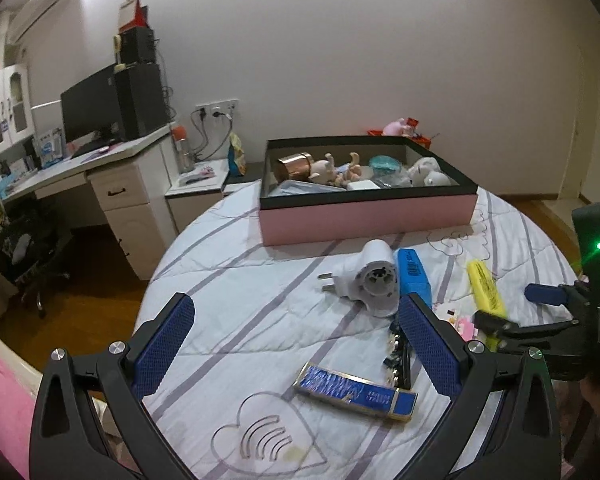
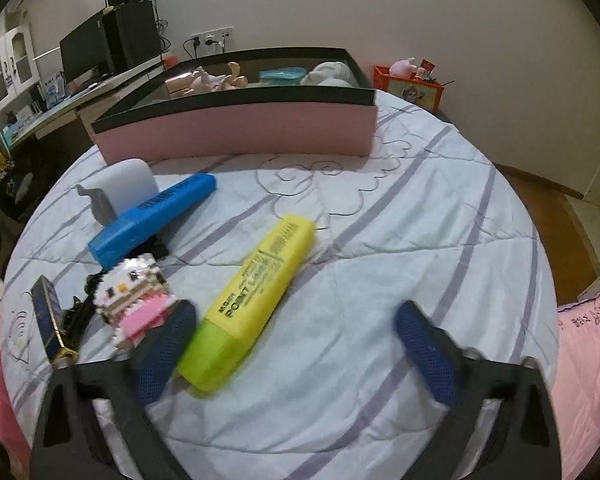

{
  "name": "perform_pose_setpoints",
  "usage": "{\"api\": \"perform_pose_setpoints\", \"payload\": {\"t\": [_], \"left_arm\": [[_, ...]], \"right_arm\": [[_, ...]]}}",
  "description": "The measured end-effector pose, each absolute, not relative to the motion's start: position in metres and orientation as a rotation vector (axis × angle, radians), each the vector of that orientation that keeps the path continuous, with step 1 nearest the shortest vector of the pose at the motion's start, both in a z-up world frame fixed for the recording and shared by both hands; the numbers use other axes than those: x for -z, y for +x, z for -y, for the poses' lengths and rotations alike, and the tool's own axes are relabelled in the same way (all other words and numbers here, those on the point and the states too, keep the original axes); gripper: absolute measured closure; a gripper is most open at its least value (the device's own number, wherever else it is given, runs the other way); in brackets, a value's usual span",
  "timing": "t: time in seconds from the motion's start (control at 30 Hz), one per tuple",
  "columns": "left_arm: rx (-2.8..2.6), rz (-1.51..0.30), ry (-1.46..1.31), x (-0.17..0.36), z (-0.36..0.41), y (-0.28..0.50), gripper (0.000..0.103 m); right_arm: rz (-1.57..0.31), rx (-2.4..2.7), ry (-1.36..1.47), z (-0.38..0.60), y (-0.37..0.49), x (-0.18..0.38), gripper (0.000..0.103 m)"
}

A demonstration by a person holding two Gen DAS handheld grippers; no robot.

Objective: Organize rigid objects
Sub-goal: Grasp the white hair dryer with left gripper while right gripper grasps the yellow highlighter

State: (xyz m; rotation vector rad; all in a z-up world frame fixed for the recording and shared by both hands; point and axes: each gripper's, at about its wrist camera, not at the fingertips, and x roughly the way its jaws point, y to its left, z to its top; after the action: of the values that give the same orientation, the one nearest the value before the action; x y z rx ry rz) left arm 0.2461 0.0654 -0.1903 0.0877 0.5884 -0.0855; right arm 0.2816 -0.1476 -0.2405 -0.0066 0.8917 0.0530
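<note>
On the bed lie a yellow highlighter, a blue highlighter, a white plug adapter, a blue-and-gold lighter, a black clip bundle and a pink block figure. My right gripper is open low over the bed, its left finger beside the yellow highlighter's cap end. My left gripper is open above the lighter, holding nothing. The right gripper also shows in the left wrist view, by the yellow highlighter.
A pink box with a black rim stands at the back of the bed, holding toys and a copper tin. A desk with a monitor is at the left. An orange bin sits beyond the box. Pink bedding lies at the right.
</note>
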Motion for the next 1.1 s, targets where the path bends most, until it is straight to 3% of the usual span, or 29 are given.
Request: {"api": "perform_pose_setpoints", "payload": {"t": [0.07,0.13,0.77,0.8,0.9,1.1], "left_arm": [[0.101,-0.608,0.1,0.193,-0.058,0.254,0.0],[0.127,-0.621,0.096,0.196,-0.052,0.261,0.0],[0.181,-0.792,0.1,0.226,-0.018,0.343,0.0],[0.179,-0.794,0.094,0.226,-0.018,0.345,0.004],[0.199,-0.812,0.074,0.23,-0.02,0.349,0.032],[0.196,-0.833,0.093,0.234,-0.023,0.345,0.033]], "right_arm": [[-0.875,-0.029,-0.026,0.157,0.28,0.239,0.051],[-0.877,-0.045,-0.018,0.165,0.281,0.237,0.058],[-0.871,-0.116,-0.032,0.173,0.307,0.235,0.058],[-0.873,-0.119,-0.033,0.173,0.309,0.236,0.058],[-0.878,-0.124,-0.042,0.171,0.313,0.236,0.058],[-0.883,-0.12,-0.065,0.168,0.315,0.236,0.057]]}}
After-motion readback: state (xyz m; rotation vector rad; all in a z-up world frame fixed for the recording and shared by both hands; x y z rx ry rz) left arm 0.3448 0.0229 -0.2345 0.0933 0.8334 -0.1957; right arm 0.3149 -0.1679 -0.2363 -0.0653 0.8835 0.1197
